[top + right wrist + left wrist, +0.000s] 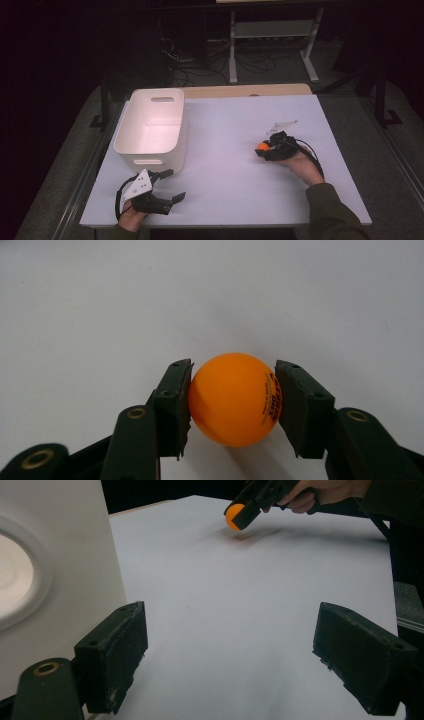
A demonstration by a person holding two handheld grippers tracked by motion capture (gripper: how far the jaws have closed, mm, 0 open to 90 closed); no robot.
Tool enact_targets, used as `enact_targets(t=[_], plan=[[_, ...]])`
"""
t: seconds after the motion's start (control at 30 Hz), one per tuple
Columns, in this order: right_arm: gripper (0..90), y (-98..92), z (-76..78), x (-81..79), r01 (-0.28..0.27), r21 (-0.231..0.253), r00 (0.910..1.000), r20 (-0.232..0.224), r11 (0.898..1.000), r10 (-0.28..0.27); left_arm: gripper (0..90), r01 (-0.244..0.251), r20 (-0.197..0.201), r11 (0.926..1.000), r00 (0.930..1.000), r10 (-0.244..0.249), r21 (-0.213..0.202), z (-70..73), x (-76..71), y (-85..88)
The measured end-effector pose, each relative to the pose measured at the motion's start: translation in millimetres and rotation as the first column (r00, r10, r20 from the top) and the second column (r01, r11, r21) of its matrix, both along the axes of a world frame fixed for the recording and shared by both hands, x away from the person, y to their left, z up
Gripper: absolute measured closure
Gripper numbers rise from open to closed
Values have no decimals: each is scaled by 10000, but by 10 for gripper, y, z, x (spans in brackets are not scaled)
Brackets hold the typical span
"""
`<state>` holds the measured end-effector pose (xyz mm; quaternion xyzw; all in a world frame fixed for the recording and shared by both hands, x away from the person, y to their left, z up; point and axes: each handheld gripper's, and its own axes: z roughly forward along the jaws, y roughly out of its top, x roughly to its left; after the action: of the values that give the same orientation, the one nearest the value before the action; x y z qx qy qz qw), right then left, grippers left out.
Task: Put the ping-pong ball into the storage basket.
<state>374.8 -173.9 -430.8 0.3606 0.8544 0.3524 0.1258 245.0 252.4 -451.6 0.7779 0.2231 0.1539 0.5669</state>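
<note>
The ball [234, 399] sits between the two jaws of the right gripper [263, 148], touching both pads, just above the table [230, 130]. Well off to that gripper's left stands the bin [152, 127], on the table's far-left part. The left gripper [170, 185] rests just in front of the bin, its jaws spread wide with bare table between them.

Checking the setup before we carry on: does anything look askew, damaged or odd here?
Nothing stands out. The white bin stands upright on the table, the right gripper squarely clamps the orange ball, and the left gripper is open.
</note>
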Motion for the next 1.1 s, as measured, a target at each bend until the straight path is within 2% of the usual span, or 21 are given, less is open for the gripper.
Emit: enact_targets(t=[0.47, 1.1], plan=[[496, 100, 98, -48, -346, 198, 9994, 94, 9992, 345, 141, -2, -3, 10000, 10000, 2, 6, 0, 1, 0], [496, 232, 145, -100, -830, 148, 9965, 143, 9964, 828, 141, 0, 5, 10000, 10000, 0, 12, 0, -1, -2]])
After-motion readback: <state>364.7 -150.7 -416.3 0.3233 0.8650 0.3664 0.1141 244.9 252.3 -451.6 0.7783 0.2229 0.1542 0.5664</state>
